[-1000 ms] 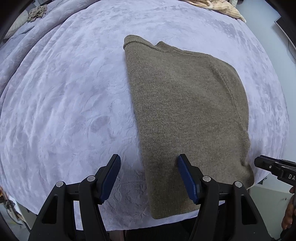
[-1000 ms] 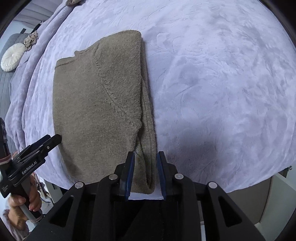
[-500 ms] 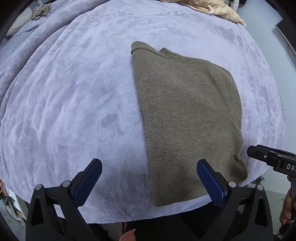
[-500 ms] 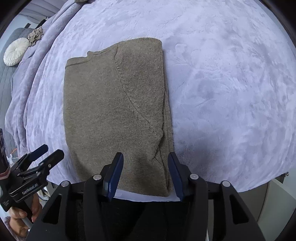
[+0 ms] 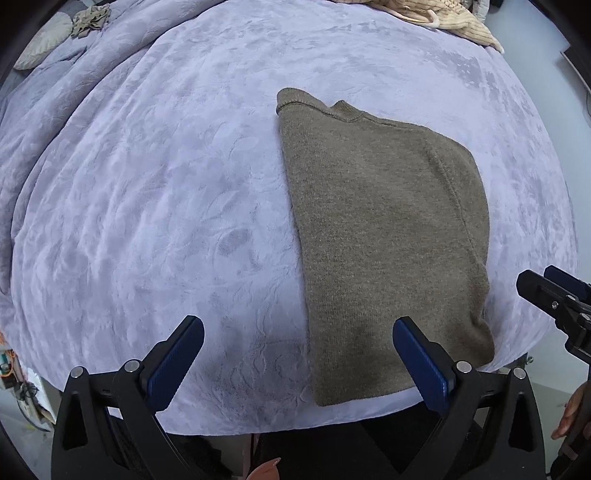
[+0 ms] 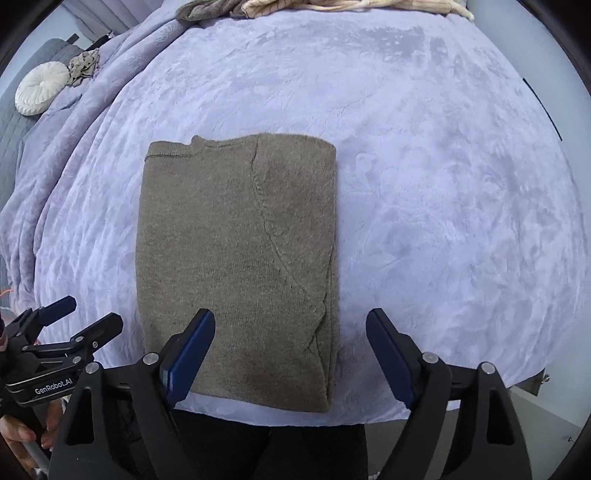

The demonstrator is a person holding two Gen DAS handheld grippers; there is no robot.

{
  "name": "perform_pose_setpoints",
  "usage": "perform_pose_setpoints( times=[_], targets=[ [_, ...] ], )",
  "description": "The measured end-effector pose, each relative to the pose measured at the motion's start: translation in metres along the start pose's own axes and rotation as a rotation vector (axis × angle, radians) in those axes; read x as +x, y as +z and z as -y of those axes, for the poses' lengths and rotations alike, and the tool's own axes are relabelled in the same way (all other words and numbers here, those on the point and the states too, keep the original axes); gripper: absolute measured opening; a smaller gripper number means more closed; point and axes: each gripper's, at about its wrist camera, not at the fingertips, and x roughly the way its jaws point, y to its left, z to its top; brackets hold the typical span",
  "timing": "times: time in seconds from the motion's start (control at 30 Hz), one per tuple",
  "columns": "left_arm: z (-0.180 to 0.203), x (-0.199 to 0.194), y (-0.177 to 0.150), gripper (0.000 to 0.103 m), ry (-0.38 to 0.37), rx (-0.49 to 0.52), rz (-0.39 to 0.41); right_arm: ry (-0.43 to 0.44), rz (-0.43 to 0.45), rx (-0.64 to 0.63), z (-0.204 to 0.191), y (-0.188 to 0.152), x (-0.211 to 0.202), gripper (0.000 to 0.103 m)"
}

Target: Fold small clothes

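An olive-brown knit sweater (image 5: 384,236) lies folded into a long rectangle on the lilac blanket (image 5: 166,192), its near end at the bed's front edge. It also shows in the right wrist view (image 6: 236,251). My left gripper (image 5: 297,332) is open and empty, held above the sweater's near left edge. My right gripper (image 6: 290,325) is open and empty above the sweater's near right part. Each gripper shows at the edge of the other's view, the right one (image 5: 554,295) and the left one (image 6: 70,321).
The blanket (image 6: 443,184) covers a bed. Beige and grey clothes (image 6: 295,5) are piled at the far edge. A round white cushion (image 6: 37,92) and a crumpled cloth (image 6: 85,62) lie far left. The bed's front edge drops off just below the grippers.
Both grippers have opened wide and pulled back from the sweater. The right gripper let go of the sweater's near right edge, which now lies flat.
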Motion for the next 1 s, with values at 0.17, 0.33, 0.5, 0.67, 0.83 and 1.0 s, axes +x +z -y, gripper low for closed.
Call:
perform_pose_setpoints(
  times=[0.17, 0.33, 0.5, 0.67, 0.83, 1.0],
  targets=[
    [0.001, -0.009, -0.003, 0.102, 0.074, 0.002, 0.03, -0.01, 0.0, -0.02, -0.005, 0.004, -0.005, 0.088],
    [-0.002, -0.017, -0.004, 0.102, 0.084, -0.036, 0.047, -0.014, -0.043, -0.022, -0.008, 0.002, -0.004, 0.088],
    [-0.002, -0.018, -0.003, 0.102, 0.089, -0.045, 0.046, -0.051, -0.057, -0.034, -0.009, 0.001, -0.005, 0.088],
    [-0.001, -0.019, -0.005, 0.102, 0.087, -0.043, 0.044, -0.051, -0.072, -0.02, -0.007, 0.0, -0.004, 0.088],
    [0.0, -0.019, -0.006, 0.102, 0.09, -0.043, 0.042, -0.053, -0.079, -0.017, -0.008, 0.0, -0.003, 0.088],
    [0.0, -0.018, -0.005, 0.102, 0.091, -0.042, 0.037, -0.053, -0.083, -0.013, -0.007, 0.0, -0.002, 0.089]
  ],
)
